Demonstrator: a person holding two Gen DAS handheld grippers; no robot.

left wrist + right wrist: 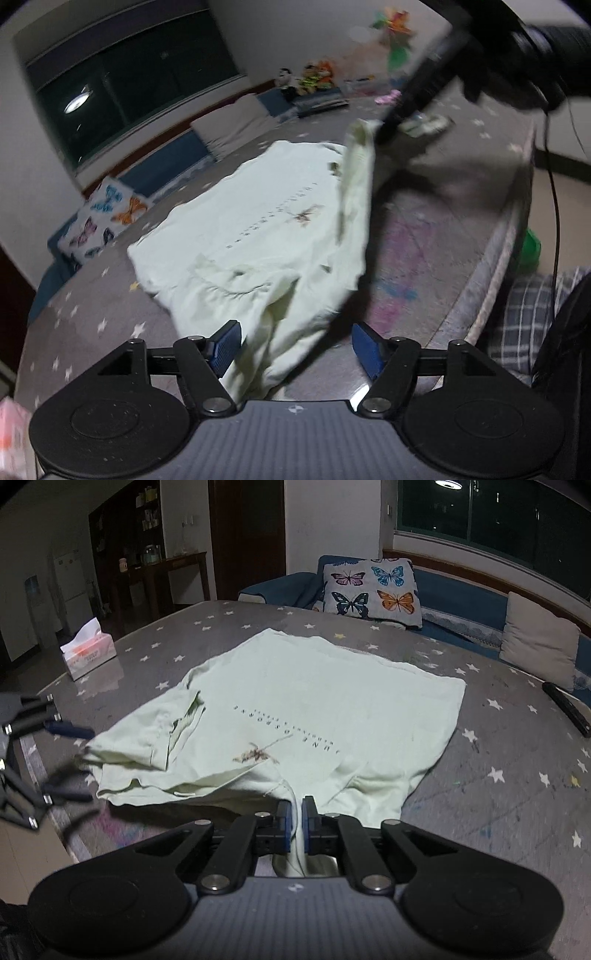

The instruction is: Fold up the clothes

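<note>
Pale green T-shirt (295, 709) lay spread on the grey star-print bench (498, 775), one sleeve folded inward. Right claw (295, 812) was clamped on a bunched fold at the near edge; fabric below the pads was hidden by the claw body. Left claw (295, 347) stood wide apart, cloth between its pads but ungripped. Printed lettering was too small to read; left view blurred.
</note>
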